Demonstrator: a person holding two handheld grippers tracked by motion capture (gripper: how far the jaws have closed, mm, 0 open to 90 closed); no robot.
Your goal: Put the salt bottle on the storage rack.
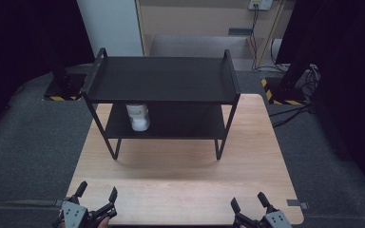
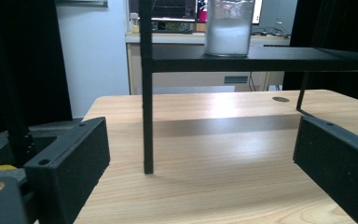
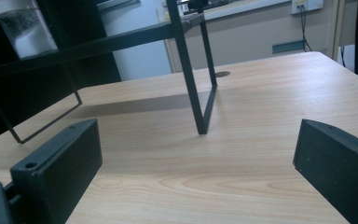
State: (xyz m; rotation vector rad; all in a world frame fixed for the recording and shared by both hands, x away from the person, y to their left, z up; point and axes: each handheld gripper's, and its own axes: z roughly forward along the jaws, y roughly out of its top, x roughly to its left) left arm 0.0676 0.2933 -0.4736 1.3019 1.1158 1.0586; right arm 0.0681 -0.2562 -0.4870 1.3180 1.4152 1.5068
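Wooden tabletop [image 1: 180, 180] on grey carpet, dark curtains to either side, a pale cabinet and wall sockets at the far end: that was the setting I logged. Item one, a black two-tier metal rack [image 1: 161, 78] standing across the far half of the table, top tier bare. Item two, a clear jar of white powder [image 1: 138, 117], upright on the lower tier toward its left end, its long axis vertical. Item three, my left gripper [image 1: 96, 195] at the near left edge of the table, jaws spread wide with nothing between them. Item four, my right gripper [image 1: 249, 201] at the near right edge, likewise spread and holding nothing. From the left gripper view the jar [image 2: 228, 28] sat above and ahead, a little right of centre, with the rack's front left leg [image 2: 147, 116] between us. From the right gripper view the jar [image 3: 23, 28] lay far off to the upper left. I judged the left gripper the nearer of the two; a reach would have to go forward and slightly right, under the top tier, clearing that leg.
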